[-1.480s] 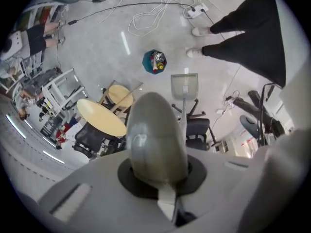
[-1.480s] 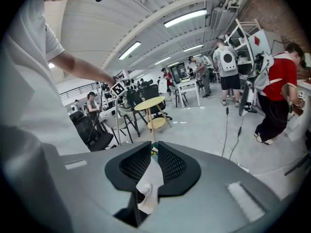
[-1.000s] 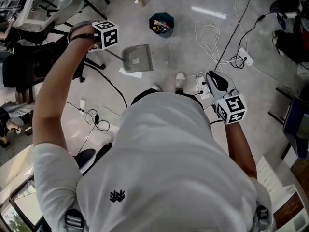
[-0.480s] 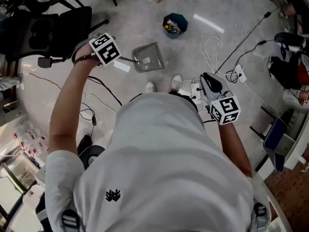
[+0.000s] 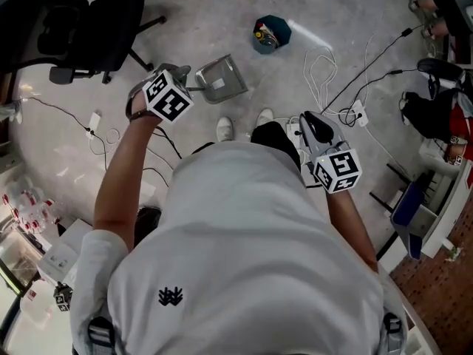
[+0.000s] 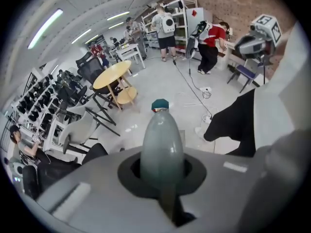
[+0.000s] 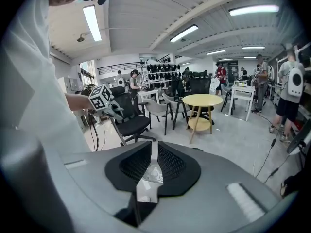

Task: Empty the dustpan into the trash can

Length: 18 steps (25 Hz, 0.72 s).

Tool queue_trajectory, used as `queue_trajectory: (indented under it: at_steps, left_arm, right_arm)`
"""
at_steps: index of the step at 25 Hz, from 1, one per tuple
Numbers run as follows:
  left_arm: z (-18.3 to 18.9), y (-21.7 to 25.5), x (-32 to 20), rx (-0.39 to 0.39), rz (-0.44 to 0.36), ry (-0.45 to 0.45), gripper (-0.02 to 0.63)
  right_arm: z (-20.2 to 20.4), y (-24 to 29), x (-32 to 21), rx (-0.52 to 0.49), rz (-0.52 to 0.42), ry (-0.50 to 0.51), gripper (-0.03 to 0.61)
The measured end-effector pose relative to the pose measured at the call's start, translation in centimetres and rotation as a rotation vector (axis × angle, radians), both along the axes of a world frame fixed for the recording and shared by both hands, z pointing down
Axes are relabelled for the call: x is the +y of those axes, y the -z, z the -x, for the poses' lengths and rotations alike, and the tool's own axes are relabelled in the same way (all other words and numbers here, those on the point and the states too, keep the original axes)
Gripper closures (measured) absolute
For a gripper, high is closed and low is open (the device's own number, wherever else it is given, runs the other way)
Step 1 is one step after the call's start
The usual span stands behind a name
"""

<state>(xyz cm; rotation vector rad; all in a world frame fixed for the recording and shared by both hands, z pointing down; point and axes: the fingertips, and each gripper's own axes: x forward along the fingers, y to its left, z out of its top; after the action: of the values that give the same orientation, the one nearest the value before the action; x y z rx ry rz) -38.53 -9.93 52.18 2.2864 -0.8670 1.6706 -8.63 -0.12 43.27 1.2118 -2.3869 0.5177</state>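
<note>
The left gripper [image 5: 181, 80] is clenched on the dustpan's [image 5: 222, 80] grey handle [image 6: 162, 144]; in the left gripper view the handle stands straight up between the jaws and fills the space between them. In the head view the pan juts out from that gripper toward the upper right, its open tray facing up and a pale scrap lying inside it. The trash can [image 5: 269, 34], a small dark teal bin with bits of coloured litter in it, stands on the grey floor [image 5: 185, 21] beyond the pan and clearly apart from it, and the pan is not over its mouth. In the left gripper view the can's rim shows just above the top of the handle. The right gripper [image 5: 312, 123] is at the person's right side, well away from both pan and can. Its jaws are drawn together to a thin slit in the right gripper view, and something pale shows in that slit, but what it is cannot be made out. The person's shoes [image 5: 225, 129] point toward the pan, just below it in the head view. A black chair [image 5: 89, 28] stands at the upper left, and white cables [image 5: 321, 65] trail over the floor to the right of the can. A round yellow table [image 6: 114, 75] stands farther back in the room.
</note>
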Motion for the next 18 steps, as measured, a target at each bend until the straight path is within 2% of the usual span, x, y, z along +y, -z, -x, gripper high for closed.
queue_trajectory:
  at_steps: [8,18]
  left_arm:
    - [0.8,-0.4,4.0,0.143,0.004,0.108,0.559]
    - [-0.6,-1.7,6.1,0.186,0.019,0.089,0.558]
  right_arm:
    - [1.3,-0.3,2.3,0.008,0.032,-0.006,0.555]
    - [1.7,-0.2,2.5,0.038,0.021,-0.008,0.577]
